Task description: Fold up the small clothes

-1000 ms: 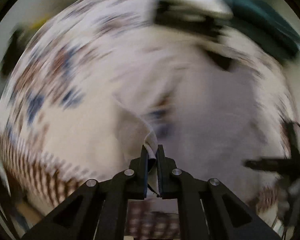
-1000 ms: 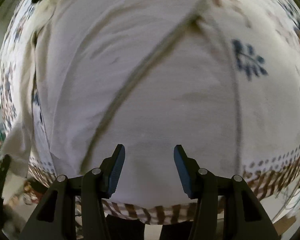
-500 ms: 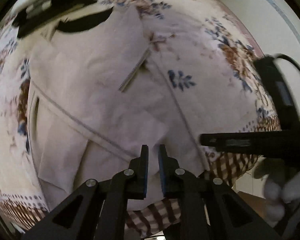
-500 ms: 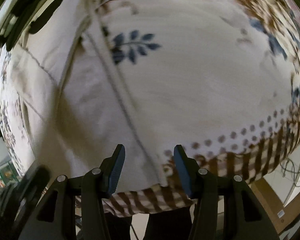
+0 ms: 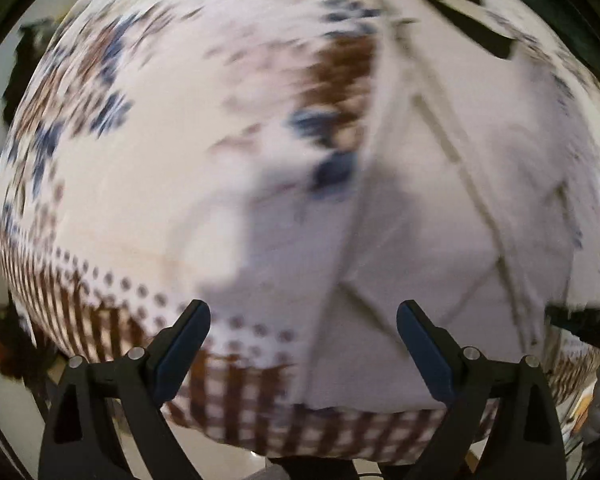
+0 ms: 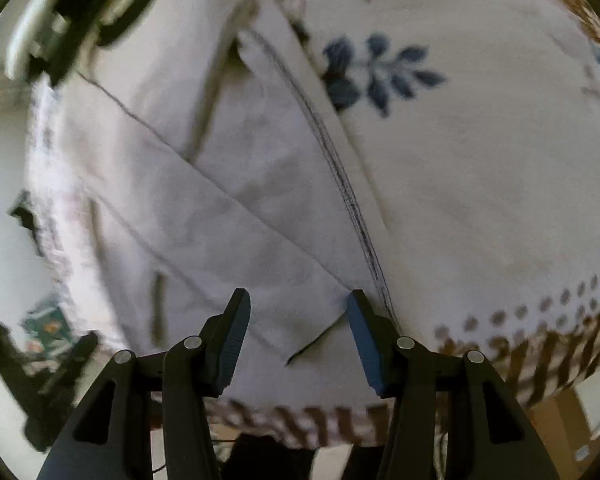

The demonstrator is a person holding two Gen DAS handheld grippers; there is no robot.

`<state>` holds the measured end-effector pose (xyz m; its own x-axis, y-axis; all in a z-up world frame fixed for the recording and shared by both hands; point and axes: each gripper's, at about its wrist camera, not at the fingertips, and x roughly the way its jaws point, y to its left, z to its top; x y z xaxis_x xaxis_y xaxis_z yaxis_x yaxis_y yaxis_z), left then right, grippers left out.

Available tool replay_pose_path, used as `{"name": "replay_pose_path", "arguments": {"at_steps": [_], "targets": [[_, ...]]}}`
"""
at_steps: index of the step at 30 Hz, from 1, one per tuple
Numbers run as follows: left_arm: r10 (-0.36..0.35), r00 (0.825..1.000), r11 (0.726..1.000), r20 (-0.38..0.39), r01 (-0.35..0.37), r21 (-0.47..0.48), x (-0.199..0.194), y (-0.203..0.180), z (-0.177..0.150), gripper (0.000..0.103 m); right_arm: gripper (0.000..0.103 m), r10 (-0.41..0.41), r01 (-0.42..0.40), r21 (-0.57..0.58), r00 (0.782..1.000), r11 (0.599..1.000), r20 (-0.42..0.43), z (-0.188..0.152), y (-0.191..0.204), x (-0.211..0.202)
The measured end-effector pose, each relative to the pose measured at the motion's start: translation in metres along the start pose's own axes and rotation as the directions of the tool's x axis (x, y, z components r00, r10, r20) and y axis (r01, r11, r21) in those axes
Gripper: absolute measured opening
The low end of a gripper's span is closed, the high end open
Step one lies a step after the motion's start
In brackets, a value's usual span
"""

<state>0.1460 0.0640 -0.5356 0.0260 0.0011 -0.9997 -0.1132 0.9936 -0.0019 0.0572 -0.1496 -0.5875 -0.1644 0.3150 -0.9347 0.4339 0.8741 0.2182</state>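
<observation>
A pale, off-white garment [image 6: 228,216] lies partly folded on the worktop, which is covered by a flowered tablecloth [image 6: 480,168] with a brown checked border; one diagonal fold edge crosses the garment from upper left to lower right, and a flap corner ends close in front of the right gripper [image 6: 296,312]. That gripper hovers just above the cloth with its jaws spread, holding nothing, the flap corner lying between its fingers. The left gripper [image 5: 302,322] is also spread wide and empty, poised over the near edge of the garment [image 5: 412,248] where it meets the tablecloth [image 5: 112,200]; this view is blurred, so finer detail cannot be made out. The step in hand seems to be the pause between folds: one layer is laid over and both grippers are free. The next move likely calls for lowering a gripper onto a loose edge or corner, pinching through only the layers meant to travel, and carrying them across without dragging the tablecloth.
</observation>
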Motion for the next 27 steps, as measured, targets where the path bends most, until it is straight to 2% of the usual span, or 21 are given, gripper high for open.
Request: {"name": "replay_pose_path", "arguments": {"at_steps": [1, 4, 7, 9, 10, 11, 12, 13, 14, 15, 16, 18, 19, 20, 21, 22, 24, 25, 27], "targets": [[-0.007, 1.000, 1.000, -0.006, 0.007, -0.020, 0.001, 0.010, -0.004, 0.095, 0.002, -0.049, 0.049, 0.008, 0.999, 0.999, -0.009, -0.005, -0.003, 0.002], [-0.024, 0.999, 0.998, -0.032, 0.022, -0.051, 0.002, 0.034, -0.018, 0.095, 0.002, -0.111, 0.111, -0.009, 0.994, 0.994, -0.001, -0.015, -0.003, -0.003], [-0.064, 0.995, 0.997, -0.081, 0.060, -0.053, 0.012, 0.045, -0.032, 0.095, 0.002, -0.085, 0.084, -0.047, 0.996, 0.995, -0.023, -0.027, -0.005, -0.015], [-0.103, 0.987, 0.994, -0.125, 0.099, -0.038, 0.023, 0.047, -0.041, 0.095, 0.011, -0.052, 0.051, -0.056, 0.998, 0.997, -0.020, -0.032, -0.013, -0.030], [-0.116, 0.983, 0.993, -0.143, 0.113, -0.025, 0.028, 0.047, -0.045, 0.094, 0.031, -0.039, 0.038, -0.048, 0.999, 0.998, -0.018, -0.033, -0.020, -0.038], [-0.134, 0.980, 0.991, -0.150, 0.133, -0.015, 0.030, 0.047, -0.048, 0.089, 0.053, -0.020, 0.020, -0.012, 1.000, 1.000, -0.010, -0.033, -0.032, -0.048], [-0.162, 0.975, 0.987, -0.155, 0.163, -0.008, 0.033, 0.047, -0.053, 0.079, 0.059, -0.013, 0.013, 0.023, 1.000, 1.000, -0.002, -0.034, -0.042, -0.054], [-0.183, 0.969, 0.983, -0.165, 0.185, -0.005, 0.035, 0.047, -0.056, 0.071, 0.059, -0.009, 0.009, 0.059, 1.000, 0.998, 0.003, -0.034, -0.055, -0.058], [-0.193, 0.966, 0.981, -0.172, 0.196, -0.002, 0.036, 0.048, -0.059, 0.051, 0.059, -0.010, 0.011, 0.109, 1.000, 0.994, -0.011, -0.031, -0.076, -0.061], [-0.207, 0.962, 0.978, -0.179, 0.211, 0.004, 0.037, 0.047, -0.063, 0.043, 0.059, 0.000, 0.003, 0.136, 1.000, 0.991, -0.024, -0.032, -0.087, -0.059], [-0.211, 0.961, 0.976, -0.181, 0.216, 0.010, 0.038, 0.047, -0.064, 0.039, 0.059, 0.017, -0.010, 0.158, 0.999, 0.987, -0.039, -0.035, -0.097, -0.056], [-0.218, 0.959, 0.974, -0.179, 0.225, 0.019, 0.036, 0.045, -0.066, 0.018, 0.059, 0.086, -0.066, 0.205, 0.992, 0.977, -0.092, -0.036, -0.119, -0.046], [-0.226, 0.958, 0.972, -0.178, 0.233, 0.019, 0.034, 0.045, -0.068, 0.013, 0.059, 0.114, -0.088, 0.216, 0.988, 0.972, -0.109, -0.030, -0.124, -0.043], [-0.230, 0.958, 0.972, -0.173, 0.236, 0.018, 0.032, 0.042, -0.069, 0.007, 0.052, 0.149, -0.118, 0.224, 0.980, 0.967, -0.129, -0.028, -0.125, -0.036], [-0.230, 0.960, 0.972, -0.159, 0.236, 0.016, 0.031, 0.037, -0.069, 0.006, 0.038, 0.148, -0.116, 0.227, 0.981, 0.967, -0.126, -0.030, -0.124, -0.037], [-0.238, 0.961, 0.970, -0.144, 0.242, 0.008, 0.026, 0.037, -0.070, 0.005, 0.004, 0.130, -0.100, 0.227, 0.984, 0.969, -0.122, -0.032, -0.125, -0.038], [-0.253, 0.962, 0.967, -0.100, 0.253, -0.011, 0.014, 0.049, -0.064, 0.004, 0.003, 0.121, -0.103, 0.238, 0.991, 0.966, -0.063, -0.035, -0.131, -0.047], [-0.255, 0.963, 0.967, -0.085, 0.255, -0.012, 0.008, 0.055, -0.065, 0.004, 0.003, 0.092, -0.079, 0.242, 0.995, 0.967, -0.042, -0.038, -0.136, -0.056], [-0.267, 0.960, 0.964, -0.088, 0.267, -0.013, 0.009, 0.063, -0.064, 0.004, 0.002, 0.049, -0.046, 0.261, 0.999, 0.964, -0.005, -0.042, -0.151, -0.071]]}}
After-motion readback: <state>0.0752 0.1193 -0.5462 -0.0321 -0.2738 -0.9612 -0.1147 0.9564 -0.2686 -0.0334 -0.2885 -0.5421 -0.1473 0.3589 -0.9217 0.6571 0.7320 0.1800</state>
